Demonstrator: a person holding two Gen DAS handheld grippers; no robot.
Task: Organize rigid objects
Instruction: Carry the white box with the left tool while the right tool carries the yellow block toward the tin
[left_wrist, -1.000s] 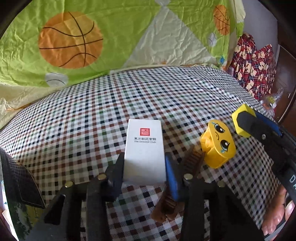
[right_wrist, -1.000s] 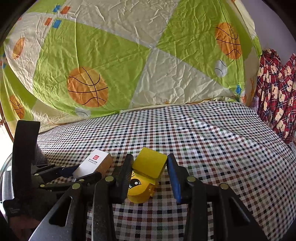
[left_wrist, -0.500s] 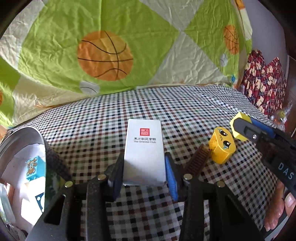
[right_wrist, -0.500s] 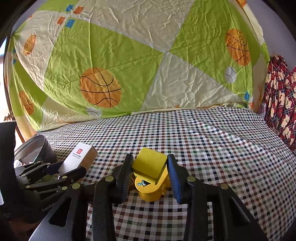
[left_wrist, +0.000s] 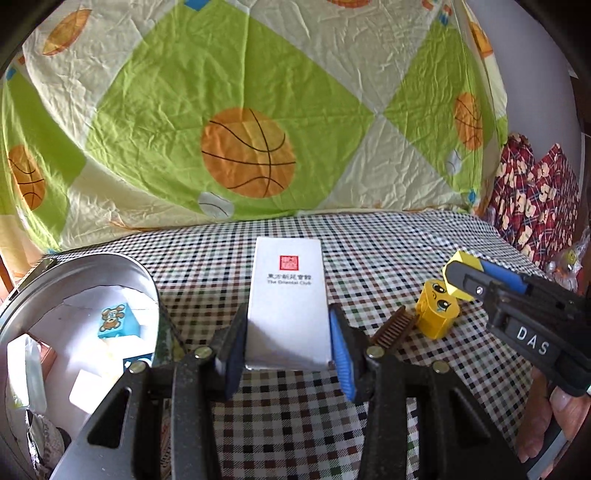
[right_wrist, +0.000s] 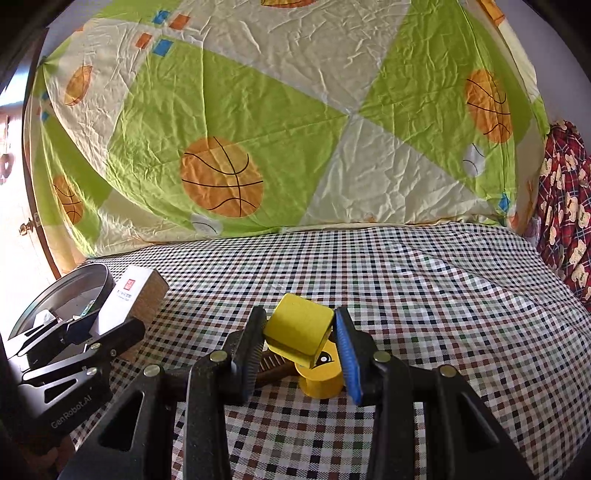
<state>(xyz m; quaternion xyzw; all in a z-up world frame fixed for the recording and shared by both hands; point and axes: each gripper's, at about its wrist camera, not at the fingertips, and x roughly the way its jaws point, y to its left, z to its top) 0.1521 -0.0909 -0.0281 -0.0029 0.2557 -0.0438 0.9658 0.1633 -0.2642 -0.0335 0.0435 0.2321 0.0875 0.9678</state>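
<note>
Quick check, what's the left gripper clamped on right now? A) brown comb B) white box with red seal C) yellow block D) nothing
B: the left gripper has its jaws pressed on both sides of the white box; the yellow block sits in the right gripper.

A basketball-print sheet (left_wrist: 243, 122) fills the upper frame above the checked cloth (left_wrist: 388, 258) (brown, black and white squares); red bear-print fabric (left_wrist: 532, 199) bunches at right edge.
</note>
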